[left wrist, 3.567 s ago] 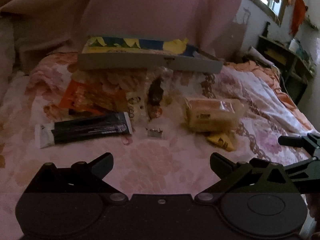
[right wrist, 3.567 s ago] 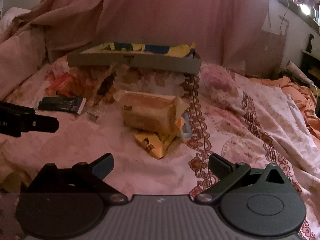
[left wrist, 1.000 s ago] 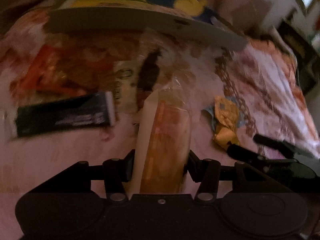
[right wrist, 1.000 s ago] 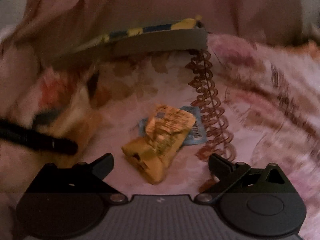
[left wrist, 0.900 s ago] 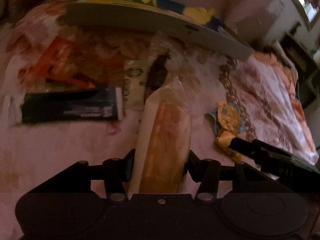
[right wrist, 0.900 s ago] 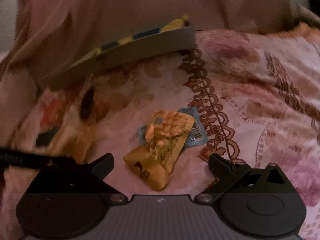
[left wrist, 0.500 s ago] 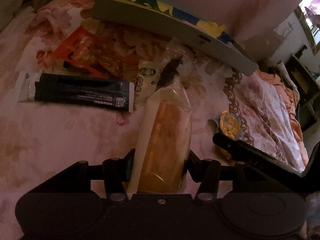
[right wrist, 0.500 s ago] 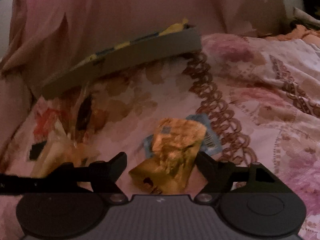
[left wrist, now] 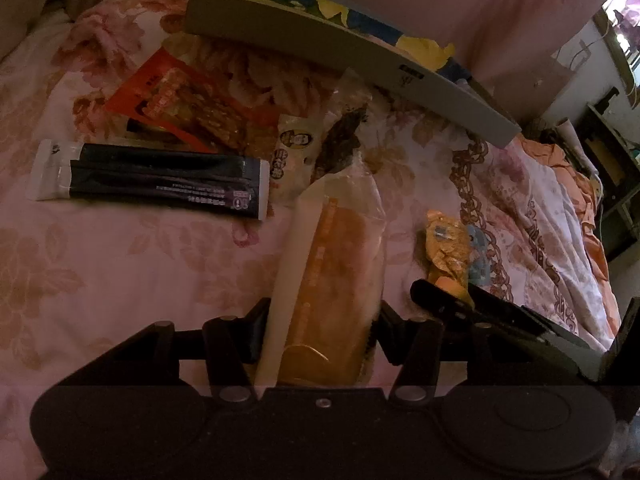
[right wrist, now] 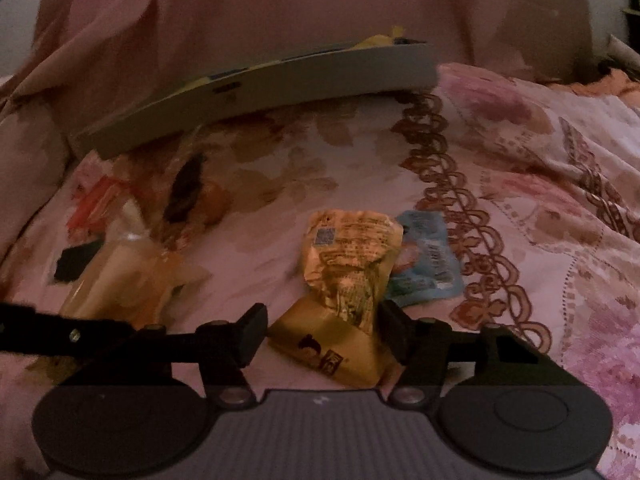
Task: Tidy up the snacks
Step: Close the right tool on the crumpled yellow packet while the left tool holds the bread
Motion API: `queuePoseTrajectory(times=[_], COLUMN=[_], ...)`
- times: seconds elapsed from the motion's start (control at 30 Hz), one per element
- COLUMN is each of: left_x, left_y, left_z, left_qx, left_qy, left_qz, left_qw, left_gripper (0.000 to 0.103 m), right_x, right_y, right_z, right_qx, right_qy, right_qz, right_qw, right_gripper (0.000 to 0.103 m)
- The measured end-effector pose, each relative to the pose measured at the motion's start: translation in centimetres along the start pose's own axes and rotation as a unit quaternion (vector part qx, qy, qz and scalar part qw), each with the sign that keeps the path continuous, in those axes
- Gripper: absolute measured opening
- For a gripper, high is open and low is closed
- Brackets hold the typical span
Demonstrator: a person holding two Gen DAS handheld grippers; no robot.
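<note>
— Since the earlier frame, what had moved?

— Both grippers had come down from above the bed to the snacks. The bread pack had left its place on the bedspread and stood clamped between the jaws of the left gripper, end pointing away from the camera. The right gripper had just been closing its jaws around the yellow snack packet.

— Were the right jaws actually pressing on it?

— The right-hand pad touched the packet's edge; the left-hand pad stood a little apart from it. I could not tell whether it was truly gripped. The packet lay on the bed between them, crumpled, its lower end nearest the camera.

— What lay just beyond?

— A small blue packet was tucked partly under the yellow one on its right side. In the left wrist view the right gripper's dark fingers reached in from the right, touching the yellow packet's near end.

— And farther out?

— A long black-and-white pack lay flat to the left of the bread. Behind it sat a red-orange pouch and a clear wrapper with something dark inside. At the back, against the pink curtain, lay a shallow grey box with yellow and blue print inside it.
</note>
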State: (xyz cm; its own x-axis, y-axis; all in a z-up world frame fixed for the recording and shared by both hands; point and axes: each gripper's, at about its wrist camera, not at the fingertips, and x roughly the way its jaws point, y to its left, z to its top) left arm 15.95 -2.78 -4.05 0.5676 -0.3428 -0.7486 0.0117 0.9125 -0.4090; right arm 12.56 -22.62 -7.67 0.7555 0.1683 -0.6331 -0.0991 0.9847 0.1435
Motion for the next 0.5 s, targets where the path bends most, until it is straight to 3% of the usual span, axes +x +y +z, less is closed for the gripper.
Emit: queuePoseTrajectory(times=[0.27,0.5], left_x=[-0.3,0.8], left_y=[0.3,-0.1], left_z=[-0.2,-0.4], left_qx=[0.002,0.021], left_qy=[0.011,0.028], left_qz=[0.003,0.010], left_qw=[0.9999,0.9993], left_gripper=[0.058,0.060], right_x=[-1.2,-0.8], right_y=[2.5,2.8], right_z=[-0.4,-0.8], right_qx=[-0.066,-0.070], right_qy=[0.044,0.041], right_qz=[0.015,0.025], right_qw=[0.997,0.996], right_gripper=[0.064,0.075])
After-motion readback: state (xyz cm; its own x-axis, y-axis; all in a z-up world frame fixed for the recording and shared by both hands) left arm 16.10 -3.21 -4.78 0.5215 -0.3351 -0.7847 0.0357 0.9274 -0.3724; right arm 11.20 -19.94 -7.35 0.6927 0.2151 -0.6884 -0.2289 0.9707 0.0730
